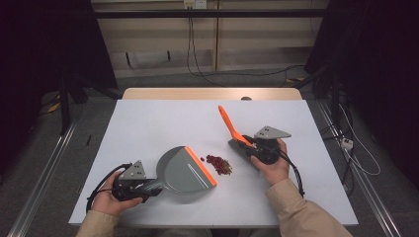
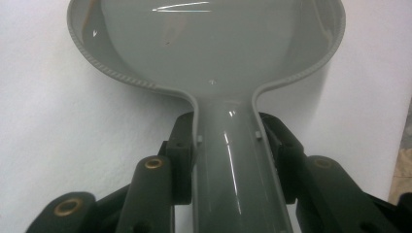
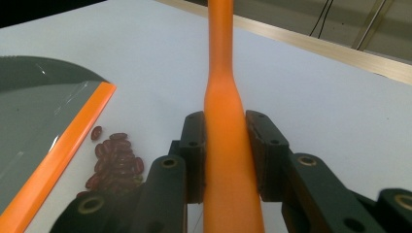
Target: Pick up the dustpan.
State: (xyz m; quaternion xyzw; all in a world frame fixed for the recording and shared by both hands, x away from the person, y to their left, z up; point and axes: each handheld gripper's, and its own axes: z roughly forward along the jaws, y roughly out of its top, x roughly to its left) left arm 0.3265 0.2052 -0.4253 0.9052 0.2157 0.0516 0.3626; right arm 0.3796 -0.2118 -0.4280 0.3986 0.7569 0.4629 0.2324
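We hold the grey plastic dustpan with its orange front lip flat on the white table, our left gripper clamped on its grey handle, one jaw on either side. Our right gripper pinches the orange-handled brush (handle rising between the jaws). The small pile of dark red beans lies just beside the dustpan's lip, between both tools.

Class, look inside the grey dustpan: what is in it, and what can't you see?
The dustpan pan looks empty: bare grey plastic. The beans lie on the table, just outside its orange lip. What lies beneath the pan is covered.
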